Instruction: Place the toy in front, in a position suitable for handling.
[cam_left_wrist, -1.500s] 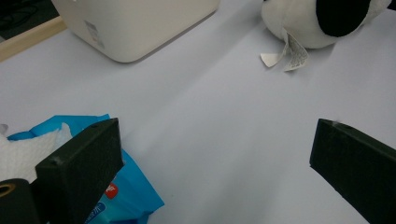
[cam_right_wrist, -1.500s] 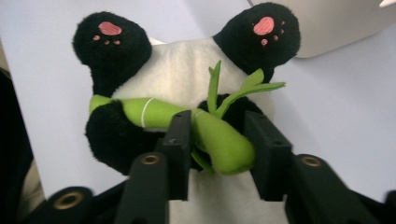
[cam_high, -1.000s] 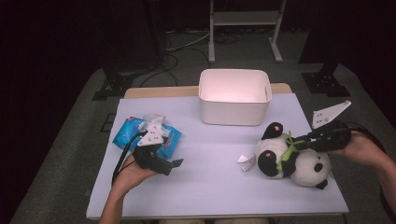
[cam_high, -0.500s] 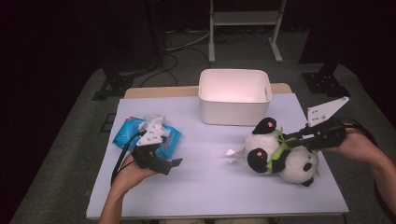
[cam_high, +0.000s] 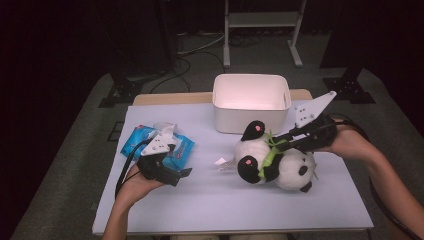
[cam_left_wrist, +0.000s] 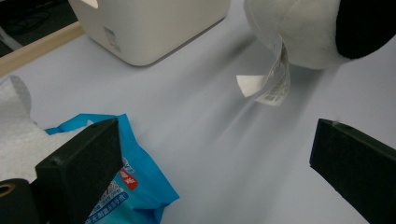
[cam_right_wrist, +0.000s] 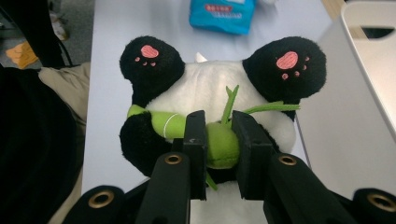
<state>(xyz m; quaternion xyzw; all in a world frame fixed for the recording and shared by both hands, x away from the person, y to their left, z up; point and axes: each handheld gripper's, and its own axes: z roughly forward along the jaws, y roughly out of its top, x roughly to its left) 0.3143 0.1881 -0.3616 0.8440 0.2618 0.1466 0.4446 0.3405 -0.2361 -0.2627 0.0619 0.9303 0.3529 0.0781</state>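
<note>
A black-and-white panda plush (cam_high: 290, 165) hangs tilted just above the table, in front of the white bin (cam_high: 250, 102). My right gripper (cam_high: 274, 144) comes in from the right, shut on the green bamboo piece (cam_right_wrist: 219, 145) on the panda's (cam_right_wrist: 210, 79) belly. The pink-soled feet point away from the right gripper (cam_right_wrist: 218, 125). A white tag (cam_left_wrist: 273, 79) dangles from the plush (cam_left_wrist: 303, 32). At the table's left my left gripper (cam_high: 182, 176) rests low and open, with nothing between the jaws of the left gripper (cam_left_wrist: 215, 140).
A blue wet-wipes pack (cam_high: 162, 145) with a white wipe sticking out lies just behind the left gripper, and the pack (cam_left_wrist: 135, 186) touches its left jaw. The bin (cam_left_wrist: 149, 28) stands at the table's far middle. Bare tabletop (cam_high: 225, 205) lies between the hands.
My right gripper has moved left and up with the panda held, carrying it from the right side toward the bin's front. The left gripper has stayed still.
</note>
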